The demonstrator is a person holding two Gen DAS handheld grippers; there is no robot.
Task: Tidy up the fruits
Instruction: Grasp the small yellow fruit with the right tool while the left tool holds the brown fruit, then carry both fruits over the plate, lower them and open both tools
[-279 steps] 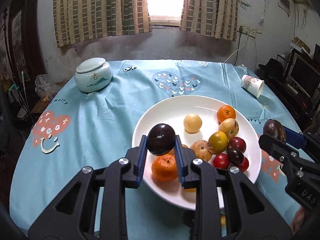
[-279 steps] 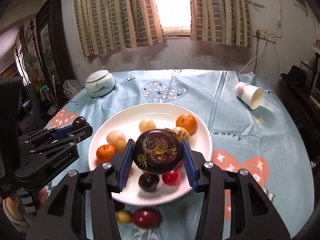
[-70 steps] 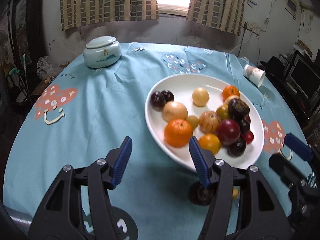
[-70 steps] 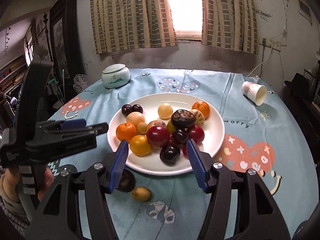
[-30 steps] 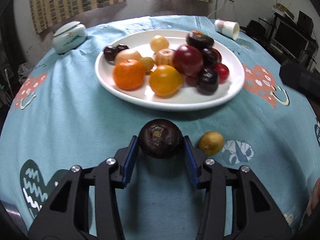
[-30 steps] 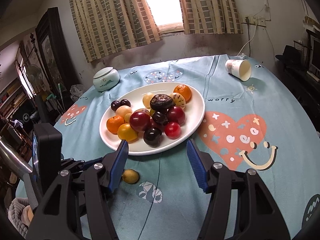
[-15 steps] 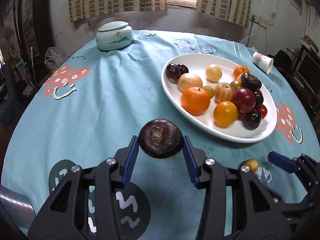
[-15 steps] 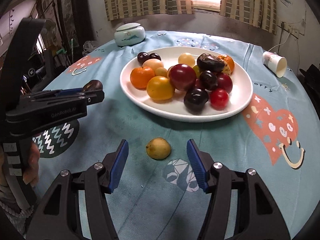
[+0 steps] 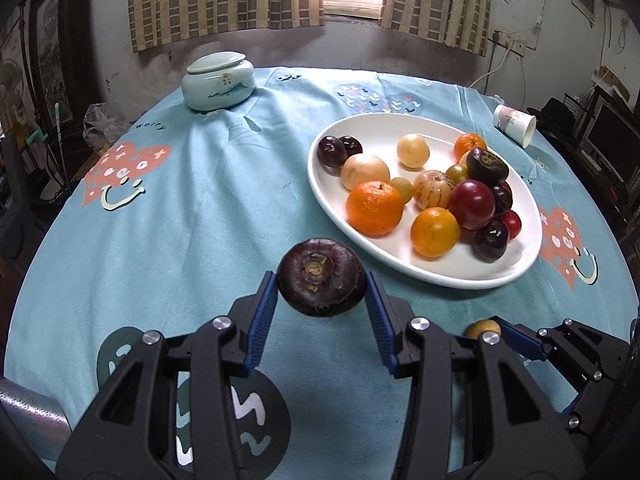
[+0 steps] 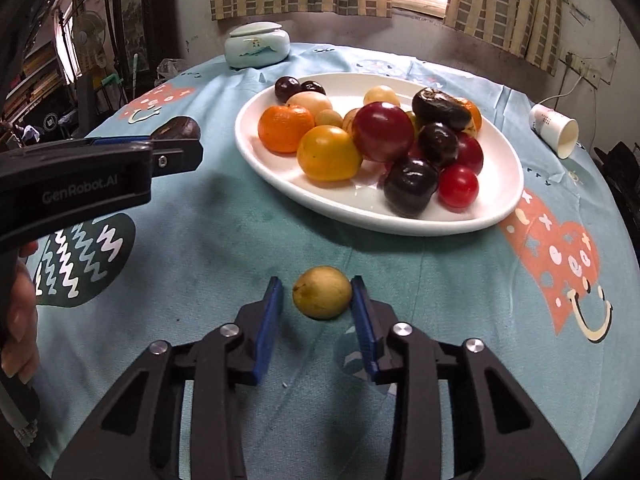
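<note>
A white plate (image 9: 400, 128) (image 10: 348, 204) holds several fruits: oranges, red and dark plums, pale yellow ones. My left gripper (image 9: 320, 280) is shut on a dark purple round fruit (image 9: 321, 282), lifted above the blue cloth left of the plate. From the right wrist view this gripper (image 10: 176, 148) and its fruit (image 10: 178, 127) sit at the left. My right gripper (image 10: 316, 280) is low on the cloth in front of the plate, jaws closing tight on a small yellow fruit (image 10: 322, 298). The left wrist view shows that fruit (image 9: 482, 327) at the lower right.
A lidded pale ceramic jar (image 9: 218, 80) stands at the far left of the round table. A paper cup (image 9: 514, 124) lies on its side at the far right. A person's hand (image 10: 18, 320) grips the left tool. Dark furniture surrounds the table.
My right gripper came down over the small yellow fruit and its jaws narrowed around it. My left gripper lifted the dark fruit off the cloth, then held still.
</note>
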